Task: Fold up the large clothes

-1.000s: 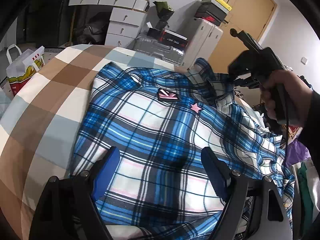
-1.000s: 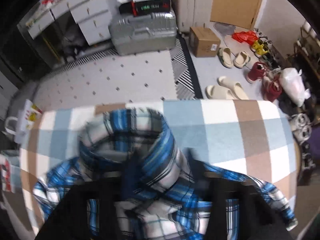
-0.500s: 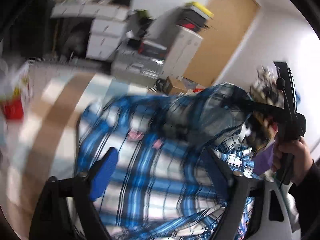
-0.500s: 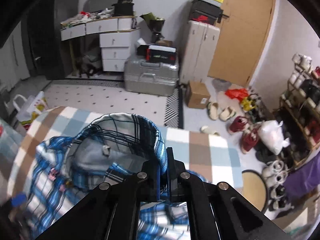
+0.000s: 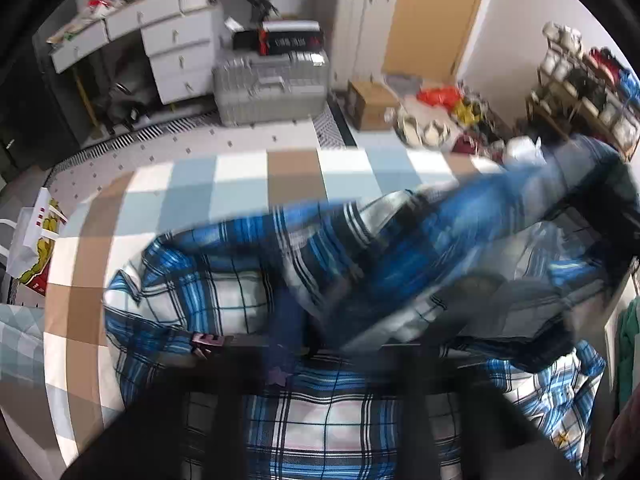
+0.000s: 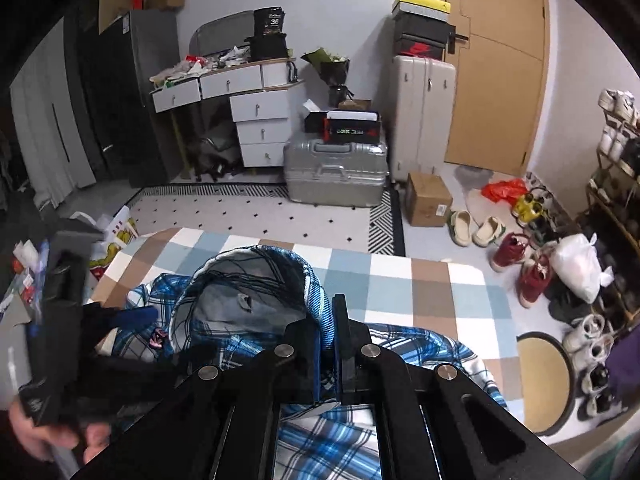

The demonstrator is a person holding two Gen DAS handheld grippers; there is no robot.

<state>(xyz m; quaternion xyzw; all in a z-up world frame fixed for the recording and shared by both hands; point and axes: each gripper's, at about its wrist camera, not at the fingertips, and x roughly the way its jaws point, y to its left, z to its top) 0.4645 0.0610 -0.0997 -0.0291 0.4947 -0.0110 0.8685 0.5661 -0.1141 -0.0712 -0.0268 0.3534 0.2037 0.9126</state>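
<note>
Right wrist view: right tongs (image 6: 327,344) pinch the plaid shirt (image 6: 320,448) hood; left tongs (image 5: 294,320) just snapped together (on fabric, seemingly), starting a fold.

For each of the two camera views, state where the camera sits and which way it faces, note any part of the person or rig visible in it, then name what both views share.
Left wrist: sits on the left gripper, angled down at the plaid shirt on the checked bedspread; only its own blurred dark fingers show.
Right wrist: sits on the right gripper, shut on the shirt's collar, facing the room; the left gripper and a hand appear at left.
Shared: shirt, bedspread, silver suitcase, white drawers, door.
</note>
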